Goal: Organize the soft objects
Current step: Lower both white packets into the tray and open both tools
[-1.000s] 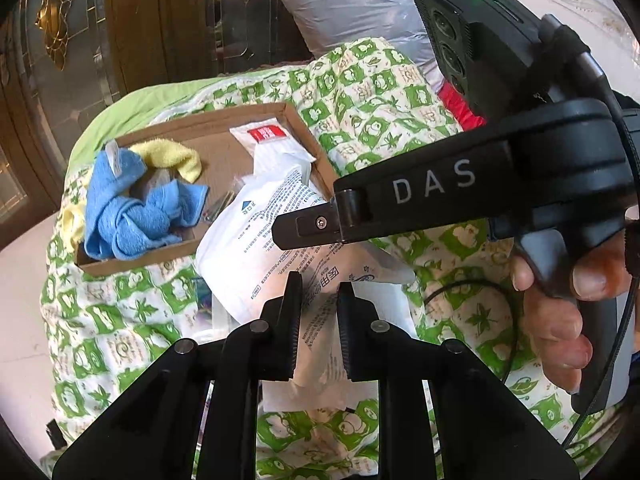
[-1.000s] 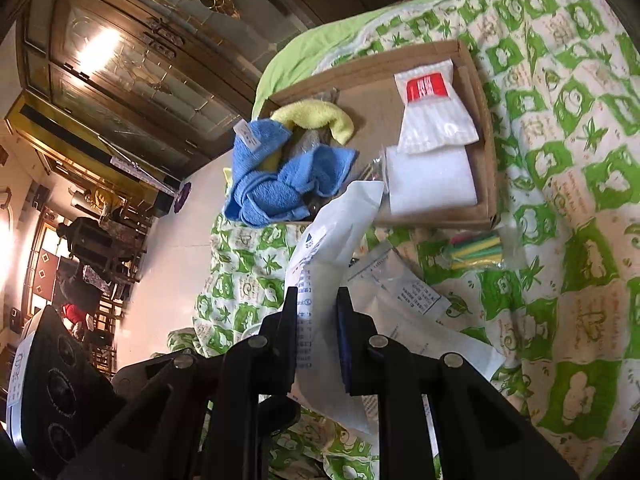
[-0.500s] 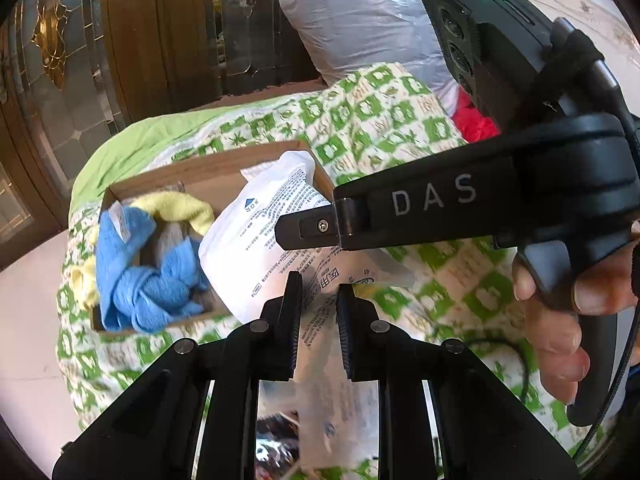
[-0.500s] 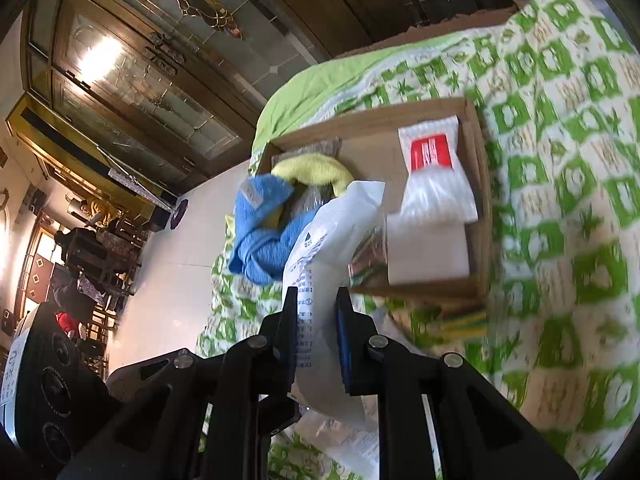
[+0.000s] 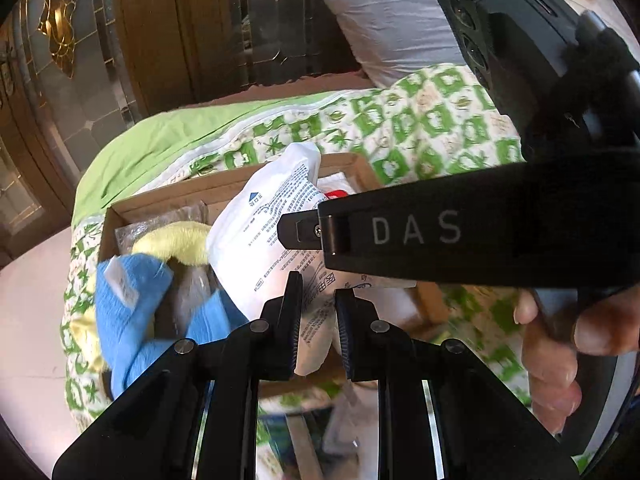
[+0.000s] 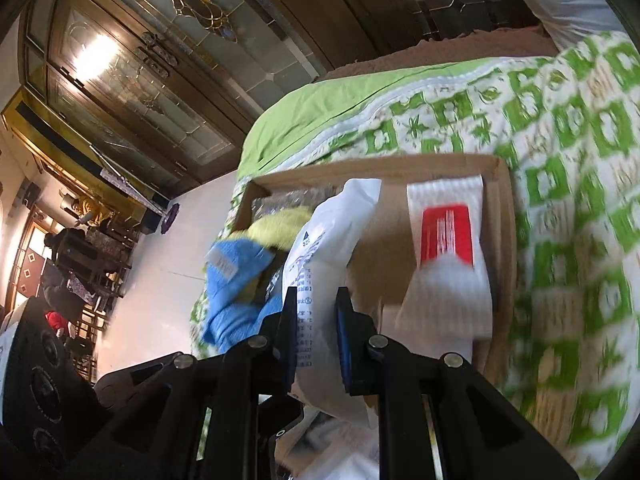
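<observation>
White printed pouch (image 5: 272, 236): soft, flat, blue print on one face, held in the air above the cardboard tray (image 5: 224, 190), upper end tilted over the tray's middle. Clamped at its lower end between both fingers of the left gripper (image 5: 317, 312), jaws nearly closed on the thin film. Clamped along one edge by the right gripper (image 6: 316, 320), jaws likewise narrowed to the pouch thickness. Same pouch (image 6: 320, 248) seen edge-on in the right wrist view, standing nearly upright between the fingers.

Right gripper body (image 5: 460, 236): crossing the left wrist view from the right, marked "DAS", fingertip resting against the pouch face; hand (image 5: 560, 344) wrapped around its handle.

Tray contents, left side: blue cloth (image 5: 132, 312) bunched against the near-left corner, white label attached; yellow cloth (image 5: 180, 240) just behind it, touching; crinkled clear wrapping (image 5: 160, 224) at the far-left corner. Right side: white packet with red label (image 6: 448, 256) lying flat along the right wall; in the left wrist view mostly hidden behind the pouch.

Tray position: on the bed, on a green-and-white patterned quilt (image 6: 580, 200); plain green sheet (image 6: 320, 116) at the far edge. White pillow (image 5: 384, 28) beyond the quilt. Dark wooden cabinet with glazed doors (image 6: 132, 72) along the wall; pale tiled floor (image 6: 160, 272) beside the bed.
</observation>
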{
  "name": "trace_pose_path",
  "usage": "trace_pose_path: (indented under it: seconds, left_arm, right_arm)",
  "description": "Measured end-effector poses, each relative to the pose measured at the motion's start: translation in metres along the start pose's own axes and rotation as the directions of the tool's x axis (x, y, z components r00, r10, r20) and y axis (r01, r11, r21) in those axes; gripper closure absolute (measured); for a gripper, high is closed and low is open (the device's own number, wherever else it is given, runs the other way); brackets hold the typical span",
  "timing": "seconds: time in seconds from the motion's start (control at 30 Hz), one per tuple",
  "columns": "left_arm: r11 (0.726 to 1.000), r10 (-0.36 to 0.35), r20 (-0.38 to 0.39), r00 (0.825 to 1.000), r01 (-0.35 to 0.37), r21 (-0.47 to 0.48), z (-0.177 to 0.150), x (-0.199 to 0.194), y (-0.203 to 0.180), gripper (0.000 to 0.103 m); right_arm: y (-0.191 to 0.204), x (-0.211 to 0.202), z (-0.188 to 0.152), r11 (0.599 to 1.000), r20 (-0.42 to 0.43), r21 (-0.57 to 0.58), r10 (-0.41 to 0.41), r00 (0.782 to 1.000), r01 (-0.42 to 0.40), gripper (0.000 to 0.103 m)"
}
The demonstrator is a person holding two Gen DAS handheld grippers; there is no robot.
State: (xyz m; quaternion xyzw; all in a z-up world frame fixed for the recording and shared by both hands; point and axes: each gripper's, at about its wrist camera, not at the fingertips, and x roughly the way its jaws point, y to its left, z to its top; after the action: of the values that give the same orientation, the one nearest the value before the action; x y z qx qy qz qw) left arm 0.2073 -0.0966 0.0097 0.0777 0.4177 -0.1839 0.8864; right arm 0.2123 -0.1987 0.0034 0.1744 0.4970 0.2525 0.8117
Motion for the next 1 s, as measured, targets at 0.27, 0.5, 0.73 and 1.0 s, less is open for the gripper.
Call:
trace_pose_path:
  seconds: [0.27, 0.5, 0.73, 1.0]
  left_arm:
    - [0.999, -0.007, -0.045, 0.999, 0.005, -0.036, -0.004, 0.036, 0.02, 0.087]
    - [0.988, -0.026, -0.012, 1.0, 0.024, -0.155, -0.009, 0.023, 0.046, 0.037]
    - [0.98, -0.09, 0.038, 0.995, 0.095, -0.174, -0.028, -0.021, 0.031, 0.037]
    - [0.97, -0.145, 0.018, 0.989, 0.146, -0.193, -0.103, -0.064, 0.019, 0.036]
  right_arm:
    - [-0.021, 0.037, 0.01, 1.0, -0.052, 0.026, -0.012, 0.999, 0.014, 0.087]
    - [-0.031, 0.047, 0.014, 0.999, -0.049, 0.042, -0.011, 0.999, 0.013, 0.084]
    - [-0.038, 0.048, 0.011, 0.999, -0.02, 0.009, -0.035, 0.999, 0.035, 0.071]
    - [-0.015, 0.001, -0.007, 0.991, 0.123, -0.082, -0.098, 0.988, 0.108, 0.031]
